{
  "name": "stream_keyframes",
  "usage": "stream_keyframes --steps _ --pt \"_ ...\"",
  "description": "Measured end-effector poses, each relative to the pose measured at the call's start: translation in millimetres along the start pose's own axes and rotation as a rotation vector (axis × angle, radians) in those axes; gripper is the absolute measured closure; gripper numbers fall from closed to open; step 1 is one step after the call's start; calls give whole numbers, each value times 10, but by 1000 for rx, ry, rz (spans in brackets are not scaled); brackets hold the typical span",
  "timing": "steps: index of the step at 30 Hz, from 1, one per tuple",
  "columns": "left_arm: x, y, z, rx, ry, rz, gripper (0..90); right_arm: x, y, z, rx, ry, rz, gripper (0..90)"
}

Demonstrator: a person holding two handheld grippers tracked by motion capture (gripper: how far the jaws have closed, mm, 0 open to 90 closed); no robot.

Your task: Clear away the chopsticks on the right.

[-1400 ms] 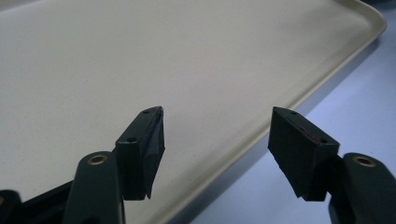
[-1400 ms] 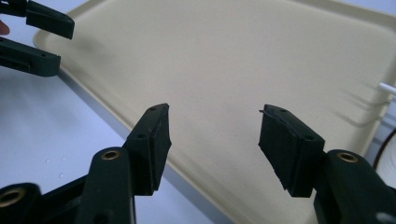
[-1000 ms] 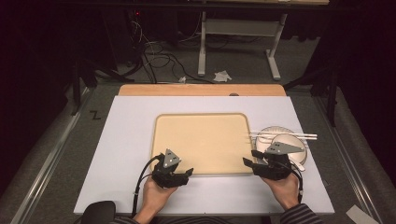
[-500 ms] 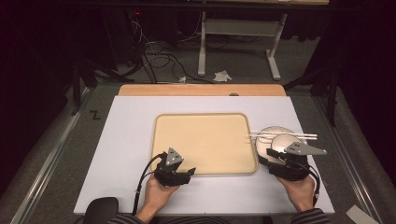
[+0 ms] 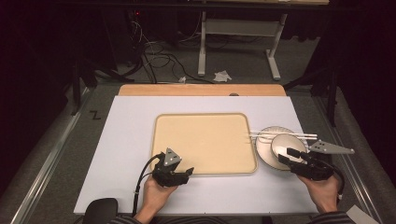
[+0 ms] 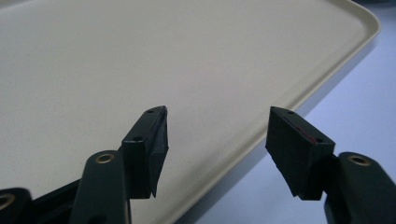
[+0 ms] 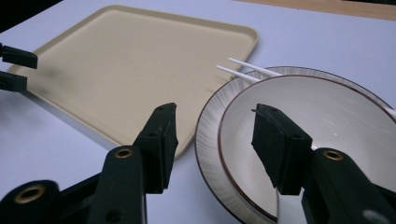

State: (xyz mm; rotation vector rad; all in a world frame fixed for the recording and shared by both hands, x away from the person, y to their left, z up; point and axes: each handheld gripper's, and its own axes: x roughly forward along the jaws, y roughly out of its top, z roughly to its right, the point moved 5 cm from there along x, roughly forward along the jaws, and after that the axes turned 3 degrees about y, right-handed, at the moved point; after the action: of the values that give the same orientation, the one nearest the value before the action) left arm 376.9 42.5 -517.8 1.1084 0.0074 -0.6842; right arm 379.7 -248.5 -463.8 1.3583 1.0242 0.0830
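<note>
Jaws wide on my right gripper (image 5: 286, 157), straddling the bowl's (image 5: 283, 145) near rim; left gripper (image 5: 187, 171) open, empty, over the tray's (image 5: 205, 140) near edge.

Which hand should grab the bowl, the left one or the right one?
Probably the right. The right gripper hangs open at the bowl, one jaw over its inside, one outside the rim. The left gripper sits open at the tray, with the tray's whole width between it and the bowl.
</note>
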Motion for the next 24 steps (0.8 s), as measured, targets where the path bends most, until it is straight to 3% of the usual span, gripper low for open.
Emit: stream_keyframes --steps 5,15,24 --pt "-10 3 -8 -1 8 1 411 -152 -23 184 5 -26 34 521" --pt "-62 24 -26 -8 17 12 411 -371 -67 416 43 -31 -19 529" --pt "-141 34 -72 -37 21 16 391 -461 26 638 30 -91 -37 606"
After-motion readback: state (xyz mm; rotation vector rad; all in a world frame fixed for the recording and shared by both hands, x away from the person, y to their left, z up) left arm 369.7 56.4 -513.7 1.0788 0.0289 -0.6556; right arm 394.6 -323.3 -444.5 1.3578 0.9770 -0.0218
